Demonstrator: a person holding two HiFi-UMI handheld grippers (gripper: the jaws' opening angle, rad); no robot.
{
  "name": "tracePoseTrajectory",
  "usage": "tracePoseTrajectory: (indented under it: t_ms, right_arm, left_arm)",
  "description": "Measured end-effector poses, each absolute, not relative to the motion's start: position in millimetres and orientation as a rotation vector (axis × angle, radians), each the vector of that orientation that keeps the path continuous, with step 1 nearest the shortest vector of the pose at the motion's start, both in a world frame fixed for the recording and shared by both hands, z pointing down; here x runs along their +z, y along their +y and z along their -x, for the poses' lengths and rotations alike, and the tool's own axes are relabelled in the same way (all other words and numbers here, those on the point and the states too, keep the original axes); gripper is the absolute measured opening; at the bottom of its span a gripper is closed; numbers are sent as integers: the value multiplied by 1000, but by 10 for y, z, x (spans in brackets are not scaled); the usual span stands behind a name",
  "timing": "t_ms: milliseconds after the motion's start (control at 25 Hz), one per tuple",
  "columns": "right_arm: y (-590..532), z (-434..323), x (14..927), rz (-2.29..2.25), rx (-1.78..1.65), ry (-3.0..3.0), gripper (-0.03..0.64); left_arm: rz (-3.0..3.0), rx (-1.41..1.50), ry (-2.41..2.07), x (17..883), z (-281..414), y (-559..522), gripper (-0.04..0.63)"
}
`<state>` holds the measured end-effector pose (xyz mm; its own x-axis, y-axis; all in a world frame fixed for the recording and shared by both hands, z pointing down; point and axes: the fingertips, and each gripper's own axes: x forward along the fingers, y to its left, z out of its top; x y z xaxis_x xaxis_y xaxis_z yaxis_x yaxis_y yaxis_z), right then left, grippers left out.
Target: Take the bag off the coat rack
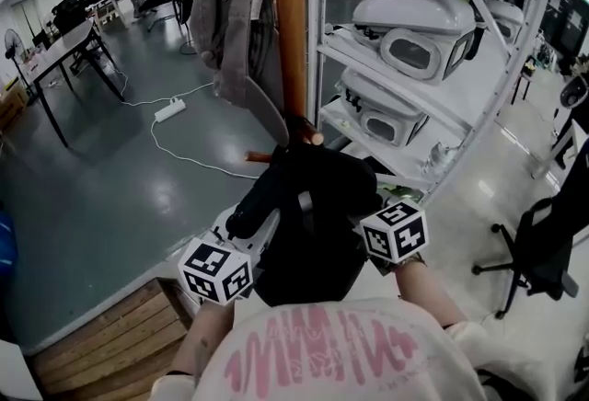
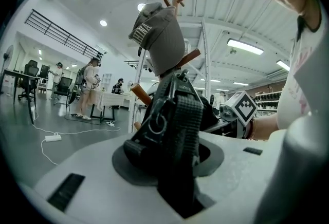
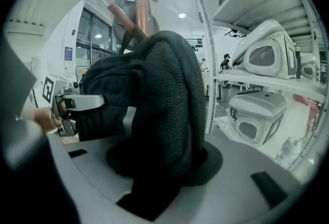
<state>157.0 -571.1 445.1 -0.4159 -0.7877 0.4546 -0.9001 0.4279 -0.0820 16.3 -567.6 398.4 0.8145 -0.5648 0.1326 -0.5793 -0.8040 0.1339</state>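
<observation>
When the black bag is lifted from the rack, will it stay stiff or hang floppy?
Probably floppy: the black bag folds softly where the right gripper pinches it. Its woven strap, in the left gripper, looks grippy, unlikely to slip.

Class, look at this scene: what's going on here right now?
A person grips a black bag with two grippers at a wooden coat rack. The left gripper is shut on a strap, the right gripper on a padded part. The bag sits close against the rack's lower pegs, not yet carried away. A grey jacket hangs above.
</observation>
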Motion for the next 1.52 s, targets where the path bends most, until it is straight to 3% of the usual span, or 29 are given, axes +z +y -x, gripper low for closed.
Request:
tracePoseTrajectory:
  t_ms: [1520]
  right_arm:
    - [-5285, -1641, 3818, -1449, 306, -2409, 156]
  left_arm:
    - [-2894, 5, -1016, 3329, -275, -5212, 121]
